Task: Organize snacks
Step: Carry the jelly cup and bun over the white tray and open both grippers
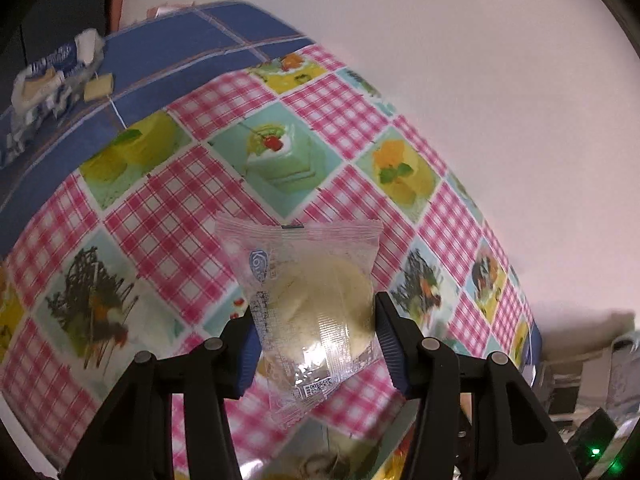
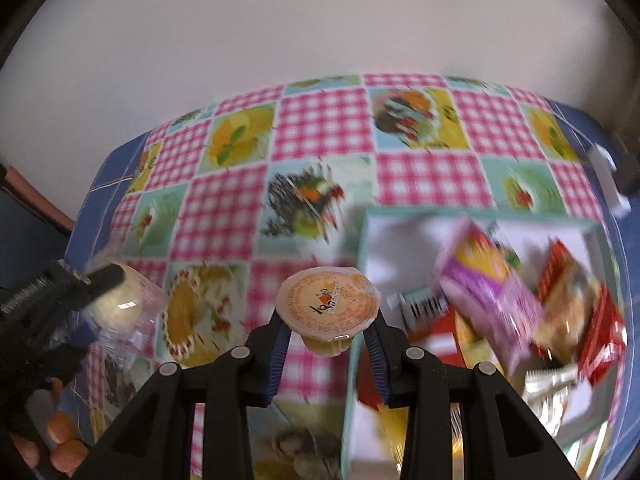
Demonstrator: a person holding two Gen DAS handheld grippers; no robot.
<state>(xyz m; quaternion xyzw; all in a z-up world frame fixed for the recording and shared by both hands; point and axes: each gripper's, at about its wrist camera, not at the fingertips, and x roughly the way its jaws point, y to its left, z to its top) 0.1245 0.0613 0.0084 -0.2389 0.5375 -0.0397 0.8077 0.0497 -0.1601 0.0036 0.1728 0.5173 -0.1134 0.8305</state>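
Table: checked cloth point(image 1: 192, 184) with dessert prints, plain wall behind.
Left gripper point(image 1: 316, 344): clamped on a bun point(image 1: 320, 304) in clear wrap, held above the cloth.
Right gripper point(image 2: 326, 330): closed on a jelly cup point(image 2: 327, 304), held just left of the box point(image 2: 356, 320).
Box: near right, already crowded with packets point(image 2: 492, 292).
Risk, cup: only the rim and tapering sides are pinched; a jolt may slip it out.
Risk, bun: slick wrap can slide; harder squeezing would squash it.
Risk, box: leaning packets may block a drop or spill over.
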